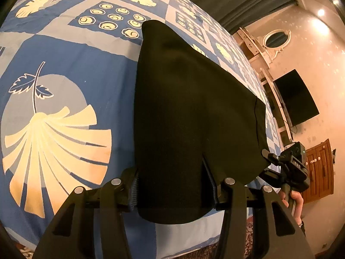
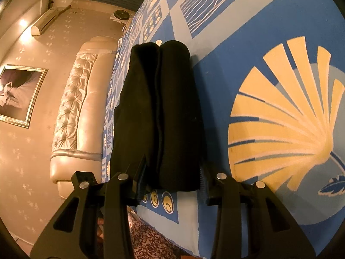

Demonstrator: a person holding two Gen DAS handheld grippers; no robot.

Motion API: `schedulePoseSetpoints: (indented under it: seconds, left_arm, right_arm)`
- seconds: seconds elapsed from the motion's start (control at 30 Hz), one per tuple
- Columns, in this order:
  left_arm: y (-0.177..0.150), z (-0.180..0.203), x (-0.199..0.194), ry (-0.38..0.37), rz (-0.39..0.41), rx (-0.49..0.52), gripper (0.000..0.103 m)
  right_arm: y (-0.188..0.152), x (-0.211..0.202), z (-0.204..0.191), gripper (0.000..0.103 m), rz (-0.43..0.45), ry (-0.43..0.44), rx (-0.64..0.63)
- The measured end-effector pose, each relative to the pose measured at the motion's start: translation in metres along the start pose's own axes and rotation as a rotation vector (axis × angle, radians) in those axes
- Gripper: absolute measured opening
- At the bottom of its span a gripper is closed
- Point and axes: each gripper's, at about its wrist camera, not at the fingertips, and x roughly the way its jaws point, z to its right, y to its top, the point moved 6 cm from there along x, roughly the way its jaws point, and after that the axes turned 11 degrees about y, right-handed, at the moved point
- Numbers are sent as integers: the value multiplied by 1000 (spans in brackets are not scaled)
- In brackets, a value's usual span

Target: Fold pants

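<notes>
Patterned blue bedsheet (image 1: 64, 69), black pants (image 1: 183, 112) clamped by both grippers

Black pants (image 1: 189, 116), folded into a thick bundle, lie on the patterned bedsheet (image 1: 64, 64).

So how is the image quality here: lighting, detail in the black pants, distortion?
Left wrist view: warm light, ceiling lamp glares, black pants almost featureless, bedspread bulges. Right wrist view: same orange cast, pants' folds faintly readable, strong fisheye curve, dark corners.
</notes>
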Motion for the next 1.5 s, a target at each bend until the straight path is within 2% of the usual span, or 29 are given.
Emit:
schedulePoseSetpoints:
  seconds: [0.93, 1.13, 1.27, 1.5]
  left_arm:
    - [7, 4, 10, -16, -16, 17, 51]
    - [8, 3, 6, -80, -1, 14, 55]
    - [12, 1, 4, -122, 1, 14, 55]
    - [5, 1, 9, -101, -10, 41, 60]
  right_arm:
    - [-22, -17, 15, 39, -22, 31, 27]
    - [-18, -18, 16, 49, -50, 61, 42]
    - [-3, -25, 12, 65, -26, 39, 7]
    - [35, -12, 7, 73, -3, 23, -27]
